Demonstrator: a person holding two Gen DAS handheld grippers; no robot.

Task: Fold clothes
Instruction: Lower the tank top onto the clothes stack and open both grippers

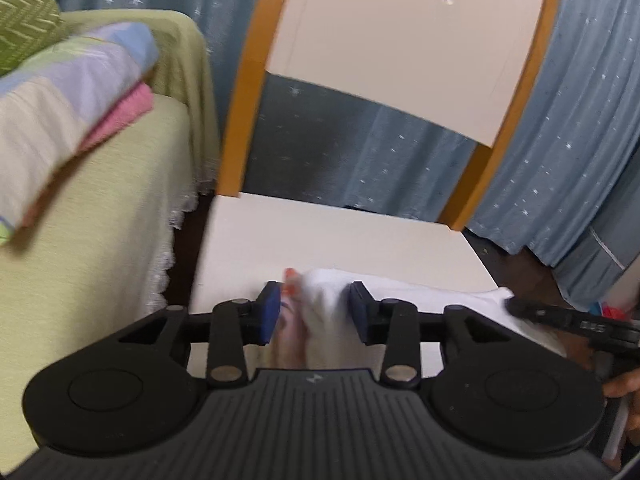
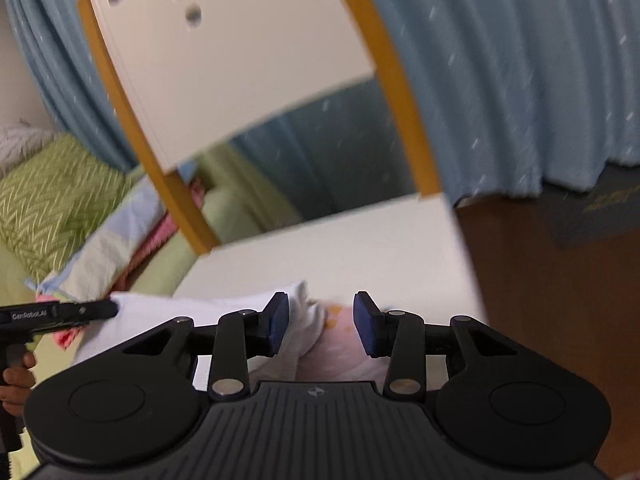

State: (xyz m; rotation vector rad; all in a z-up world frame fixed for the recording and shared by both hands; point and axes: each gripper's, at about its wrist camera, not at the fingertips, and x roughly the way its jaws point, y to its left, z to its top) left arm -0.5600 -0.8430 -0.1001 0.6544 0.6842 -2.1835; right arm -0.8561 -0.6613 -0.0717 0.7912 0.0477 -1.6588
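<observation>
Bedding fills the far left of the left wrist view: a green patterned pillow (image 1: 24,12) in the top corner, a folded pastel quilt (image 1: 68,96) with a pink layer beneath it, all resting on a bed covered in a pale green spread (image 1: 100,220) with a lacy hem. Just right of the bed stands a chair (image 1: 344,236) with a white seat, a white backrest pierced by round holes, and orange-brown posts. A blue curtain (image 1: 560,140) with small white specks hangs behind it.

A white garment (image 1: 400,292) with a pinkish, orange-spotted part lies along the front edge of the chair seat, bunched and blurred. The left gripper (image 1: 314,312) hangs over its left end; its blue pads stand apart with cloth between them, and they do not seem to press on it, so the claw is open. At the right edge of that view the right gripper (image 1: 560,320) reaches in toward the garment's other end, with fingers (image 1: 624,384) of the holding hand below it.

In the right wrist view the right claw is likewise open over the front right part of the seat, white cloth against its left pad and the pink part between the pads. Brown floor shows to the right of the chair.
</observation>
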